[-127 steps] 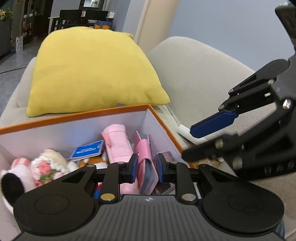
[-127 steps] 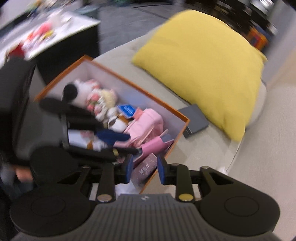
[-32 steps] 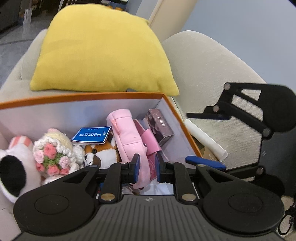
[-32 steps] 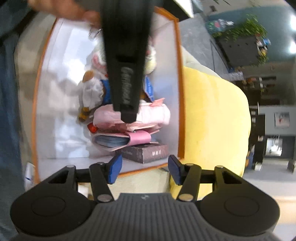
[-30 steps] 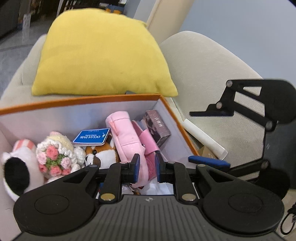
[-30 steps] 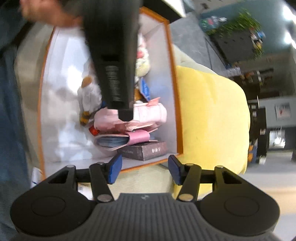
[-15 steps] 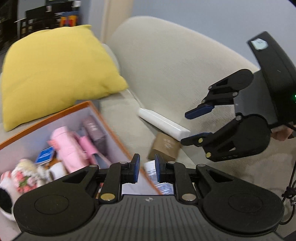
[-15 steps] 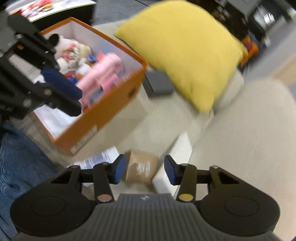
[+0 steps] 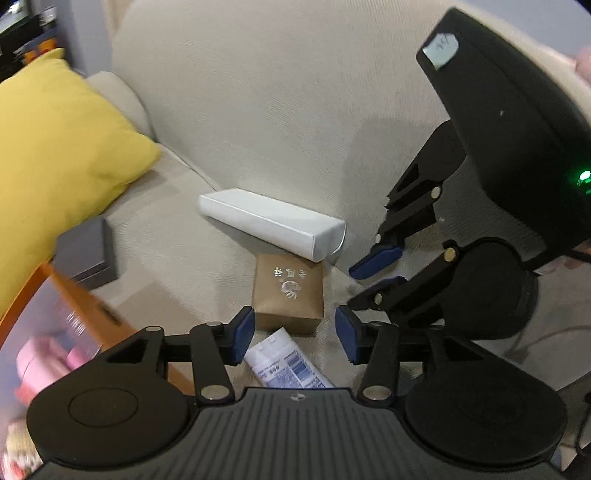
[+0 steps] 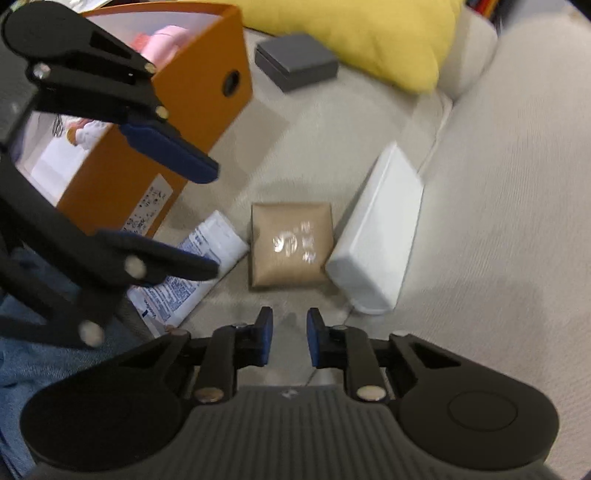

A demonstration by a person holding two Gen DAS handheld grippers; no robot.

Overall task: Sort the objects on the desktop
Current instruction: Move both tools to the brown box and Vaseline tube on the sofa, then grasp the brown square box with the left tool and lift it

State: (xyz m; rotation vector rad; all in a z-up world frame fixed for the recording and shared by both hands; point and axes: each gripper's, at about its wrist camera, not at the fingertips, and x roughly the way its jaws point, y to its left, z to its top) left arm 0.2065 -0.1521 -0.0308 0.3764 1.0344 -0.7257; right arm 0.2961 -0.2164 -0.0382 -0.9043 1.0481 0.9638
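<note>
1. At the far left an orange box [image 10: 122, 177] stands on the beige sofa [image 10: 498, 221]; pink soft things [image 10: 162, 40] show inside it, blurred.
2. The left gripper [image 9: 295, 339] points steeply down at the seat. Its jaws are opening, already spread wide, with nothing pinched between them; past the gap lies the near edge of a brown packet.
3. A white printed pouch [image 10: 192, 266] lies flat on the seat against the foot of the orange box, partly under the left gripper's fingers in the right wrist view.
4. The brown packet [image 10: 290, 243] with a pale printed mark lies flat on the cushion, just right of the pouch and touching a long white box.
5. The long white box [image 10: 380, 232] rests along the crease where seat meets backrest.
6. The right gripper [image 10: 289, 341] hovers over bare cushion just short of the brown packet. Its jaws are closing, now narrowly apart, with nothing between them.
7. Farther back, a dark grey box [image 10: 295, 62] sits beside a yellow pillow [image 10: 369, 33].
</note>
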